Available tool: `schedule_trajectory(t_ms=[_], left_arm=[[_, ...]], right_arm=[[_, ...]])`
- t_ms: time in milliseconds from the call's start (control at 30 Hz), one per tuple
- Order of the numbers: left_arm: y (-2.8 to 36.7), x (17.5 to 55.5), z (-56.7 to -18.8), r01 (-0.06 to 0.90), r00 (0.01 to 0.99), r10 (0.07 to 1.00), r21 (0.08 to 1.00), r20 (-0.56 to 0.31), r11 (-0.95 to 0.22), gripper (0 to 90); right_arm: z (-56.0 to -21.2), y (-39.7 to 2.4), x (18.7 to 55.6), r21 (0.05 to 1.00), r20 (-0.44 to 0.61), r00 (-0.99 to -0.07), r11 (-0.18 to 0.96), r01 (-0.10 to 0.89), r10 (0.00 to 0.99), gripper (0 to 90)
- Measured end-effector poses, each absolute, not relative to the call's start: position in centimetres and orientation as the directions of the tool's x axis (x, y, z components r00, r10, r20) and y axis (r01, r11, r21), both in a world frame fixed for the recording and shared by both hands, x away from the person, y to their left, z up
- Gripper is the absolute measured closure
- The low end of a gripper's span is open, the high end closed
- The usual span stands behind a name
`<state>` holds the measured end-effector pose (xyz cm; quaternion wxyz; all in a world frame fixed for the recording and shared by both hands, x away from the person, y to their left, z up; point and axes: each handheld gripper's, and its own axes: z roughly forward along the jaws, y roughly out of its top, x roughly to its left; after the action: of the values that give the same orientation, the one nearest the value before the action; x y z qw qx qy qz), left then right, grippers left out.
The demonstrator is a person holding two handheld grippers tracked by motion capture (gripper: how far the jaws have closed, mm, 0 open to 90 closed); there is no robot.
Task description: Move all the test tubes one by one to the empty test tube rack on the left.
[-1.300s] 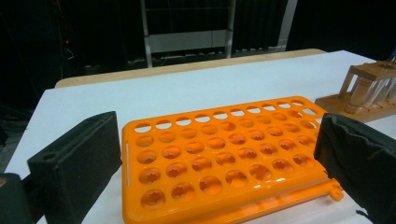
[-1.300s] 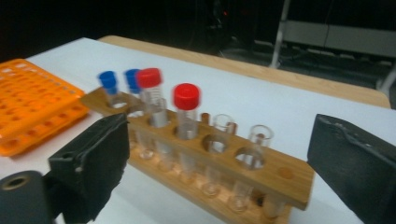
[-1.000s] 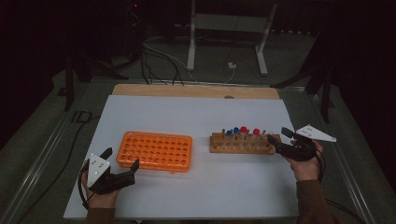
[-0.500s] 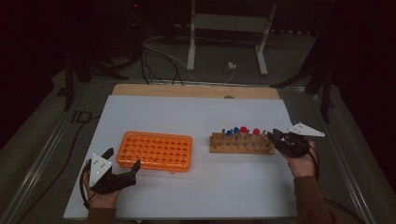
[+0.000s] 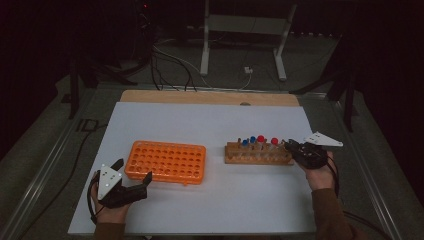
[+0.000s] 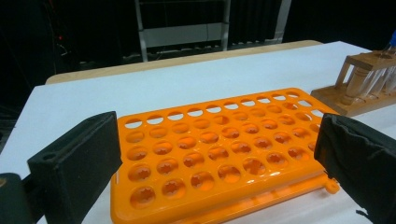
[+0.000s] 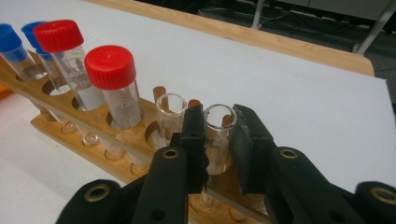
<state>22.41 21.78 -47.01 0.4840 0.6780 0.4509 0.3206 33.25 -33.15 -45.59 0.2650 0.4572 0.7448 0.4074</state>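
A wooden rack (image 5: 257,154) (image 7: 60,119) stands right of centre with red-capped tubes (image 7: 112,84), blue-capped tubes (image 7: 11,49) and uncapped glass tubes. My right gripper (image 7: 218,140) (image 5: 289,146) is at the rack's right end. Its jaws have just been closing and now press on the end uncapped tube (image 7: 218,135), which still stands in its hole. A second uncapped tube (image 7: 169,116) stands just left of it. My left gripper (image 5: 131,175) (image 6: 210,158) rests open at the near left, in front of the empty orange rack (image 5: 166,161) (image 6: 219,149).
The white table top (image 5: 210,125) has a wooden strip along its far edge (image 5: 210,97). Beyond it are a stand's legs (image 5: 240,45) and cables on a dark floor. A metal rail (image 5: 45,165) runs along the table's left side.
The right gripper's jaws have drawn together at the wooden rack's right end, and the hand shifted slightly left toward the rack. The left gripper has stayed put.
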Motion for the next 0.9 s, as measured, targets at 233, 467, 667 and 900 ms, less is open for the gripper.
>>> schedule_trajectory(t_ms=[233,467,667,900], left_arm=[[20.9,22.5,-46.5,0.292,0.421,0.907,0.946,0.004,-0.14,1.1],[19.3,22.9,-45.5,0.275,0.48,0.877,0.947,0.013,-0.164,1.2],[18.4,23.5,-44.4,0.27,0.514,0.858,0.947,0.012,-0.175,1.2],[17.0,24.4,-43.5,0.249,0.549,0.836,0.953,0.009,-0.174,1.2]], right_arm=[[-44.2,-33.3,32.8,0.866,-0.022,-0.438,0.236,0.441,0.899,76.2],[-41.4,-33.1,32.3,0.887,-0.05,-0.445,0.245,0.393,0.894,76.2],[-39.9,-33.0,31.8,0.897,-0.062,-0.448,0.247,0.368,0.892,76.3],[-37.6,-31.8,30.2,0.912,-0.077,-0.499,0.264,0.315,0.863,76.3]])
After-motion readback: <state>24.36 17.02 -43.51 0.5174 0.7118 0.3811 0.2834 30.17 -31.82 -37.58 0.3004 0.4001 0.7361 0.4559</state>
